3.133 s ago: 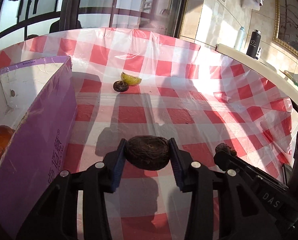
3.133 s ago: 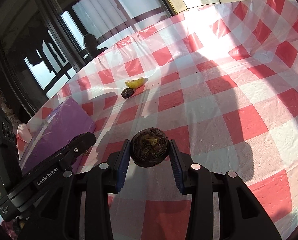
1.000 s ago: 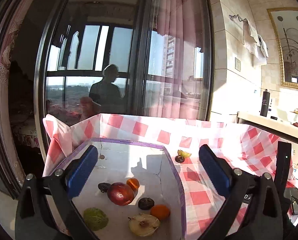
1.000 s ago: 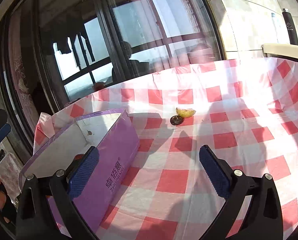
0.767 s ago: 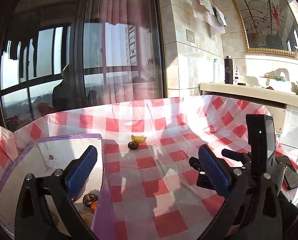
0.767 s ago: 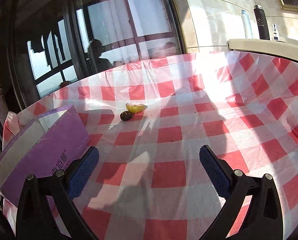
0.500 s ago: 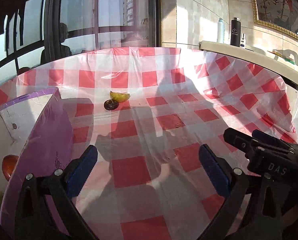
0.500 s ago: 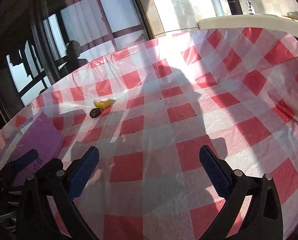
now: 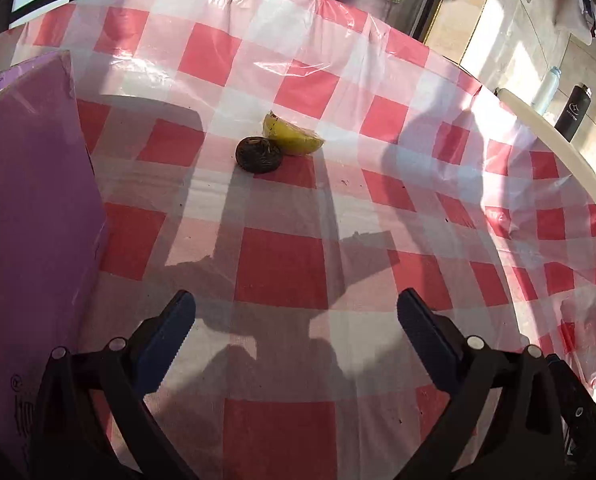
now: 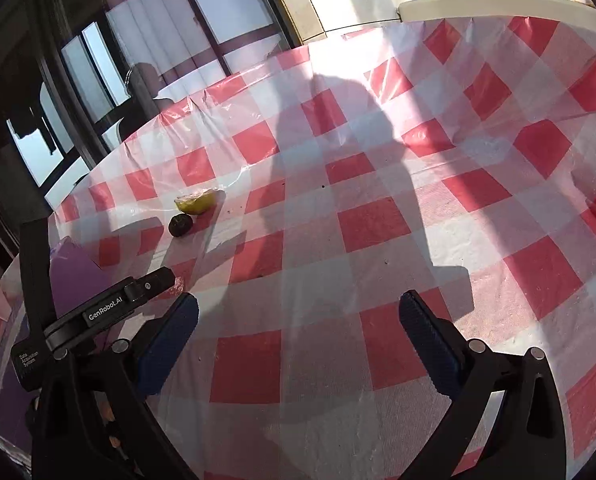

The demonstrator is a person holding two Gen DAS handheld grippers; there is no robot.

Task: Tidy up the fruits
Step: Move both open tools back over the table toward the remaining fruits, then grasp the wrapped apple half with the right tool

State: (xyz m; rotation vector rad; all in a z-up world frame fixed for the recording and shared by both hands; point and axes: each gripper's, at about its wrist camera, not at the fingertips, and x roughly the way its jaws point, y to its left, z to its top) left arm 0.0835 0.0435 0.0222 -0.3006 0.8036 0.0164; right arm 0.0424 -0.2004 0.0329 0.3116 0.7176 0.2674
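A dark wrinkled round fruit [image 9: 259, 154] lies on the red-and-white checked tablecloth [image 9: 282, 268], touching a yellow fruit wedge [image 9: 292, 137] just behind it. Both also show in the right wrist view, the dark fruit [image 10: 180, 225] and the wedge [image 10: 197, 202], far off to the left. My left gripper [image 9: 296, 320] is open and empty above the cloth, well short of the two fruits. My right gripper [image 10: 298, 322] is open and empty, with the left gripper's body [image 10: 98, 312] to its left. The purple box [image 9: 26, 216] stands at the left.
The purple box's wall [image 10: 74, 276] sits at the table's left end; its inside is hidden. A cream counter edge [image 9: 554, 140] with a black bottle [image 9: 574, 112] and a pale bottle [image 9: 546, 84] runs behind the table on the right. Dark windows stand behind.
Both grippers let go of the dark fruits they held, swung away from the box and came down toward the table. Both now face the two fruits left on the cloth, closer than before.
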